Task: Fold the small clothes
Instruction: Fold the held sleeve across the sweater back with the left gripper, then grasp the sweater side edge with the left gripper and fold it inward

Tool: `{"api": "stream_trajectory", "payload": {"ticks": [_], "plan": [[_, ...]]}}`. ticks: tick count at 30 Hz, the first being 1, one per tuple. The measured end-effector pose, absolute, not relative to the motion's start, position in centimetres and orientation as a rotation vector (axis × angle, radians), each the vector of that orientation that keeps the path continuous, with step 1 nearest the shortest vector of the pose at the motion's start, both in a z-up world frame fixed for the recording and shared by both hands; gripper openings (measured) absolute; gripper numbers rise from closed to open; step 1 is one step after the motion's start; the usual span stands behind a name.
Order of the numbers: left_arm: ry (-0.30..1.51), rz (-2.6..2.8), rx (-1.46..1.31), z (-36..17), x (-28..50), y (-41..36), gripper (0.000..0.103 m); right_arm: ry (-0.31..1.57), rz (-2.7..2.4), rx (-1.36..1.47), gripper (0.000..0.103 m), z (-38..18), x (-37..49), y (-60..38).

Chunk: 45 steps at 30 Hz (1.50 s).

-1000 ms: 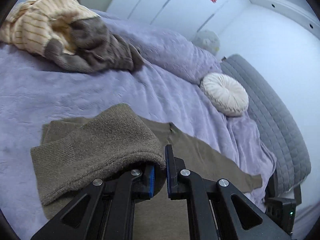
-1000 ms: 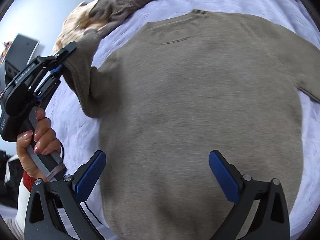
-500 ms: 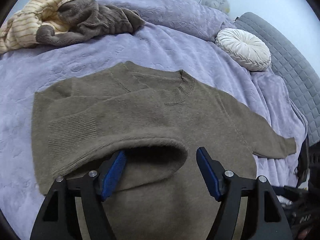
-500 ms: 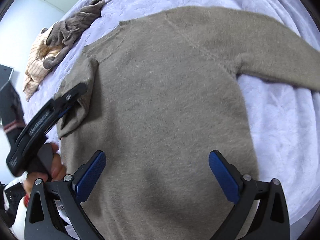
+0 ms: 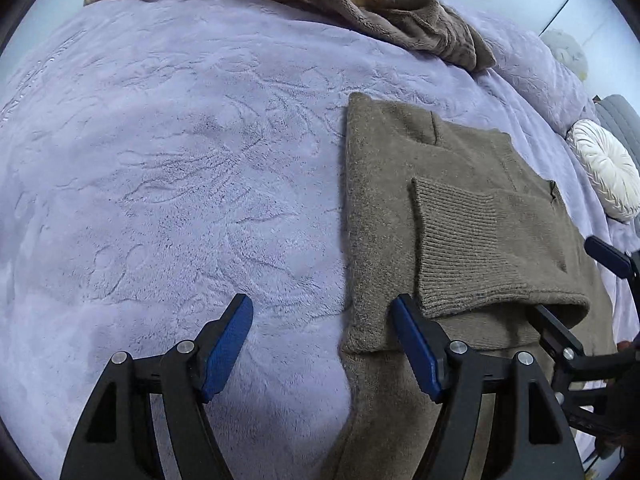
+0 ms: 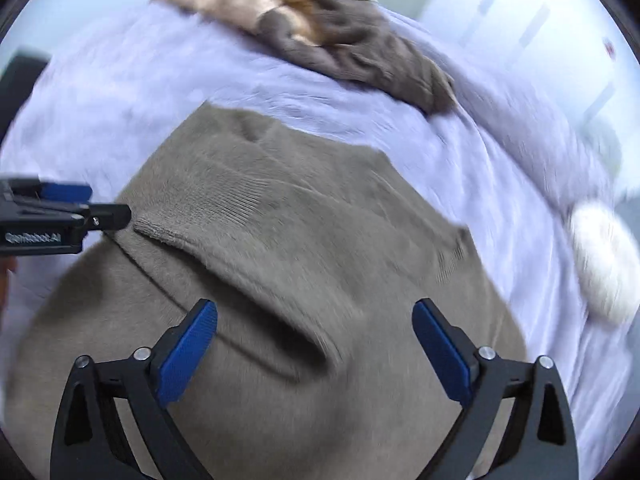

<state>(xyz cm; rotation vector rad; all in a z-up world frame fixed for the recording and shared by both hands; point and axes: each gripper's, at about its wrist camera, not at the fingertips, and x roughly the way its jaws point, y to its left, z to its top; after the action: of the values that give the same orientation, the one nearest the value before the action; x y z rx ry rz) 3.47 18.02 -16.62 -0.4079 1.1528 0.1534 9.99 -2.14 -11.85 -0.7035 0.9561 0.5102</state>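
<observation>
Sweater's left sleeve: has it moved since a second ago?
Yes. The sleeve, then lifted in the left gripper's shut jaws, now lies folded across the sweater body, toward the round cushion; jaws open, empty.

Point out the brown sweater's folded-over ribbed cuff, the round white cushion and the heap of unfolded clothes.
ribbed cuff [image 5: 464, 240], left wrist view, on the ribbing
round white cushion [image 5: 604, 168], left wrist view, on its pleated top
heap of unfolded clothes [image 5: 384, 4], left wrist view, on the brown plush piece

A taupe knitted sweater [image 5: 460, 184] is laid flat on the lilac bedspread [image 5: 180, 160], one ribbed-cuffed sleeve [image 5: 480, 248] folded across its body.
</observation>
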Motion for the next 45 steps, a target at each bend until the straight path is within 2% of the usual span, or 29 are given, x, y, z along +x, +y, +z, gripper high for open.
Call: {"api": "stream_trajectory", "payload": {"ticks": [2,3,4,5,6,12,15,18,20,21,22,29,30,31,32,33,36,37,38,41,43,45], "plan": [[1.152,0.151,-0.38,-16.8,3.4,17.5,0.079,0.91,0.505,-0.829,0.086,-13.5,9.8,-0.1],[1.153,0.153,-0.374,-16.9,3.3,17.4,0.079,0.908,0.499,-0.866,0.072,-14.1,9.9,0.4],[1.154,0.156,-0.371,-16.8,3.5,17.4,0.079,0.939,0.498,-0.904,0.036,-15.1,10.3,1.0],[1.154,0.156,-0.368,-16.8,3.4,17.4,0.079,0.986,0.511,-0.879,0.016,-15.4,10.9,1.1],[1.153,0.155,-0.366,-16.7,3.4,17.3,0.079,1.008,0.508,-0.835,0.01,-15.1,11.4,0.6],[1.159,0.154,-0.342,-16.7,3.8,16.9,0.079,1.034,0.353,-0.105,0.01,-9.4,14.7,-10.9],[1.162,0.158,-0.321,-16.8,3.9,16.5,0.081,1.098,0.201,0.269,0.01,-10.8,15.1,-19.2],[1.165,0.163,-0.308,-16.8,4.0,16.4,0.081,1.199,0.165,0.601,0.018,-14.6,14.2,-25.4],[1.168,0.167,-0.306,-16.7,4.0,16.4,0.081,1.228,0.143,0.641,0.041,-15.6,13.2,-27.1],[1.174,0.171,-0.304,-16.6,4.0,16.3,0.081,1.226,0.143,0.657,0.057,-15.7,12.7,-27.4],[1.178,0.178,-0.3,-16.4,4.2,16.3,0.081,1.209,0.146,0.697,0.059,-15.6,12.1,-28.1],[1.14,0.152,-0.295,-14.5,8.3,16.5,0.081,1.212,0.093,0.861,0.058,-17.1,14.4,-30.2],[1.161,0.121,-0.329,-14.9,9.3,16.7,0.081,1.222,0.089,0.857,0.052,-17.4,14.7,-30.6],[1.178,0.101,-0.354,-15.2,10.1,16.9,0.081,1.234,0.087,0.842,0.031,-17.6,15.4,-30.3],[1.194,0.095,-0.374,-15.8,11.0,17.1,0.081,1.245,0.087,0.811,0.021,-17.5,15.9,-30.0],[1.201,0.098,-0.383,-16.2,11.8,17.3,0.081,1.251,0.088,0.782,0.017,-17.4,16.1,-29.8],[1.191,0.072,-0.455,-16.6,13.4,17.9,0.079,1.262,0.102,0.735,0.017,-17.3,16.4,-29.5],[1.172,0.057,-0.477,-16.3,13.3,18.1,0.053,1.271,0.104,0.744,0.017,-17.6,16.3,-29.7],[1.17,0.031,-0.49,-16.2,13.7,18.1,0.009,1.281,0.104,0.769,0.017,-18.0,16.2,-29.9],[1.14,0.014,-0.479,-15.2,13.6,18.1,0.009,1.292,0.107,0.805,0.016,-18.4,16.3,-30.3],[1.126,0.016,-0.459,-14.9,13.3,18.4,0.009,1.265,0.139,0.767,0.009,-17.4,16.7,-29.9],[1.143,0.034,-0.458,-15.7,13.3,18.8,0.009,1.212,0.199,0.746,0.009,-15.9,17.0,-29.3]]}}
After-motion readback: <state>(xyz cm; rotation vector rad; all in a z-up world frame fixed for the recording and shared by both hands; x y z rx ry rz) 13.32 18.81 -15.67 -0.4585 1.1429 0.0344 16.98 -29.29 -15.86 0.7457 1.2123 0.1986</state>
